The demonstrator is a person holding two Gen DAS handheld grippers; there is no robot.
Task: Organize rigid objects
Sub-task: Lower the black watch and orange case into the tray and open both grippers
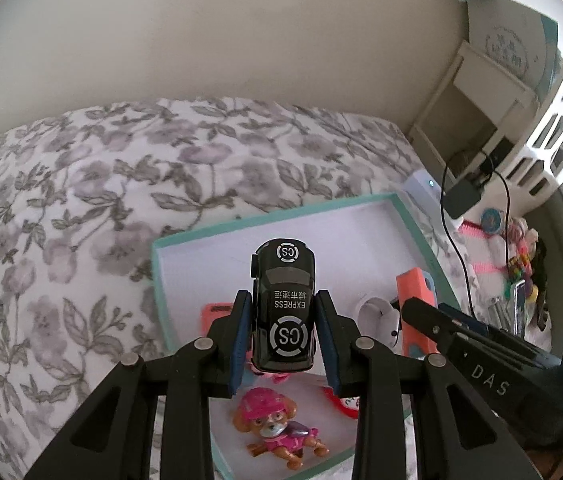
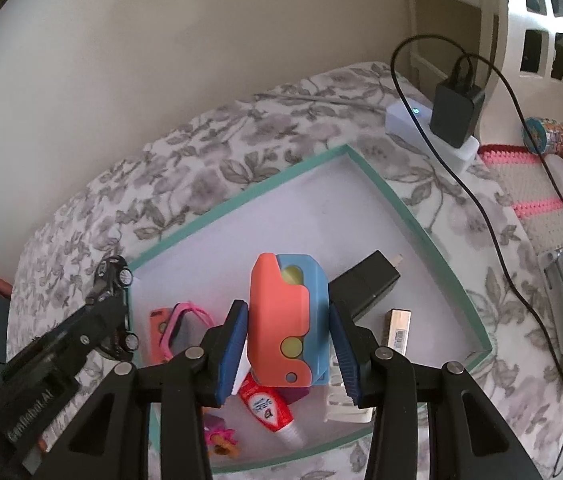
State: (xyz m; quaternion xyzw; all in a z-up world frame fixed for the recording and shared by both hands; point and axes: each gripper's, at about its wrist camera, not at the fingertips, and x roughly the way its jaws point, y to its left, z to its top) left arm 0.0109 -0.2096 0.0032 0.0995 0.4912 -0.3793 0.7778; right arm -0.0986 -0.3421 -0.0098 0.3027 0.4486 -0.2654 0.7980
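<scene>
A bed with a flowery sheet (image 1: 81,184) is being used as the work place, with a plain wall behind it; a green-edged box (image 2: 377,184) is lying on the sheet; a black toy car (image 1: 284,308) is being held tight between the narrow fingers of the left gripper (image 1: 284,340), up over the box; an orange and blue toy (image 2: 289,320) is being squeezed by the right gripper (image 2: 287,354) above the box too; a pink puppy toy (image 1: 277,428), a black plug (image 2: 365,280) and a red tube (image 2: 267,404) are already lying inside; it looks partly done, with both held toys still to be put down.
</scene>
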